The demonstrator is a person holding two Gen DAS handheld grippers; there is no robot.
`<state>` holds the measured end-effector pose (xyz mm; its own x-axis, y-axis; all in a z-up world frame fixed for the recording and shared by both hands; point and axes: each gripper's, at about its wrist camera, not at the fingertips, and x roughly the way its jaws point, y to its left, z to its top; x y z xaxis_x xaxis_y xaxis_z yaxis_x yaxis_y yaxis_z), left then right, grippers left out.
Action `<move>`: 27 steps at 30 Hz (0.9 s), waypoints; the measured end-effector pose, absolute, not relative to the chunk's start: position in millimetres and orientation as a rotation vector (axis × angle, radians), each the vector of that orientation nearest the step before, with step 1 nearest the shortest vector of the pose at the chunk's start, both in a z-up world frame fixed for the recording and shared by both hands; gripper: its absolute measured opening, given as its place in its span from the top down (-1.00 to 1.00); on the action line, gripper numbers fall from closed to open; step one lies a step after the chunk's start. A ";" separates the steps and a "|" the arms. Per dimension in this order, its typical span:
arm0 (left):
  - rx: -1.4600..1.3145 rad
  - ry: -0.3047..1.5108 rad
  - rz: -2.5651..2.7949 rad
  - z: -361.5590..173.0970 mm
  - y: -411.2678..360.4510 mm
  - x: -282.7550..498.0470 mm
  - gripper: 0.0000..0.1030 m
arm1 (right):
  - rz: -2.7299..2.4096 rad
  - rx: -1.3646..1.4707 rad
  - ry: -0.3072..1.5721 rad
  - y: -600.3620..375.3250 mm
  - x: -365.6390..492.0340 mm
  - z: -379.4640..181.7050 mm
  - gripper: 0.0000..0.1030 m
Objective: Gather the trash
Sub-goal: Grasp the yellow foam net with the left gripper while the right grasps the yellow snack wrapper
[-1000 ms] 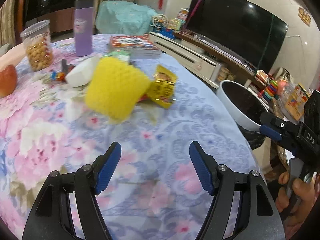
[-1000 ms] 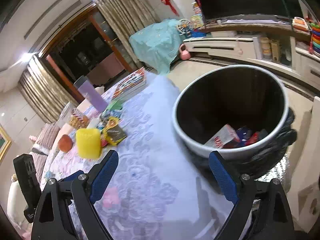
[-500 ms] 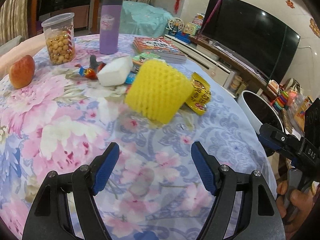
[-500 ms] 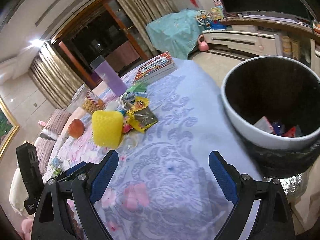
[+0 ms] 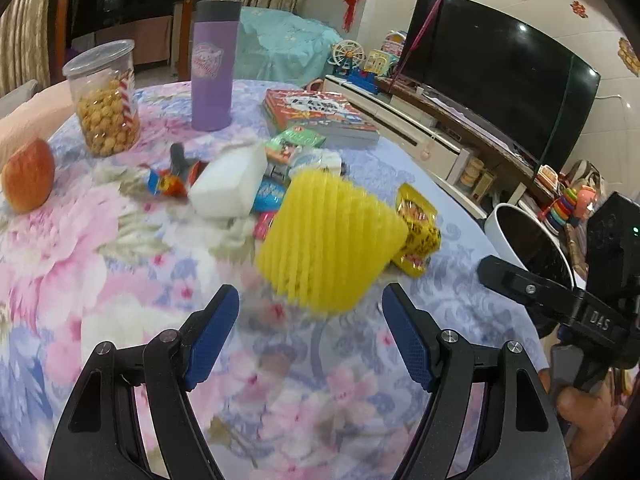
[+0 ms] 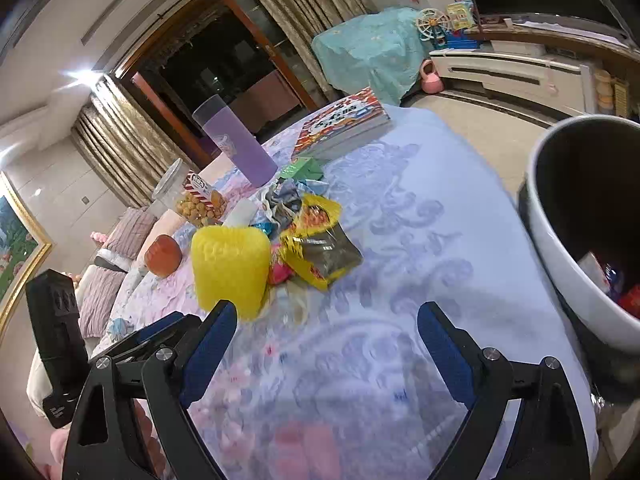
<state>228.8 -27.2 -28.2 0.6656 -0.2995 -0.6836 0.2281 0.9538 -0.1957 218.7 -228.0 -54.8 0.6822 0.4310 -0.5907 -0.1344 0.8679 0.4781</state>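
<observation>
Left gripper (image 5: 310, 320) spread wide, nothing between the blue pads, hovering over the floral tablecloth (image 5: 100, 272). Just ahead at 12 o'clock: yellow foam net (image 5: 328, 240), lying on the cloth, not touched. At 1 o'clock, touching the net: yellow snack wrapper (image 5: 418, 236). At 11 o'clock: white foam block (image 5: 230, 184), small candy wrappers (image 5: 168, 182) beside it. Farther out at 10 o'clock: apple (image 5: 28, 176), snack jar (image 5: 104, 98); near 12: purple bottle (image 5: 214, 66), book (image 5: 320, 114). At 3 o'clock, off the table edge: white trash bin (image 5: 532, 240).

Right gripper (image 6: 326, 334) likewise spread and empty, foam net at its 11 o'clock, bin at 3 o'clock with some trash inside.
</observation>
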 end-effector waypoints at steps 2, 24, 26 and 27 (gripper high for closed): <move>-0.082 0.786 -0.302 -28.9 -28.9 236.5 -0.47 | 0.336 0.420 0.762 -225.4 228.7 -55.3 -0.81; -0.101 0.807 -0.368 -35.9 -27.8 234.8 0.80 | 0.443 0.377 0.808 -212.1 255.2 -63.5 0.94; -0.096 0.794 -0.383 -30.6 -32.8 226.0 0.80 | 0.440 0.393 0.803 -216.4 247.7 -62.5 0.94; -0.095 0.792 -0.388 -29.6 -35.5 224.6 0.80 | 0.437 0.400 0.800 -218.7 244.5 -61.7 0.95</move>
<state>224.6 -35.5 -29.6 0.6358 -0.3744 -0.6750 0.3043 0.9253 -0.2265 244.5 -218.7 -61.7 0.6175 0.5160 -0.5937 -0.2212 0.8382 0.4984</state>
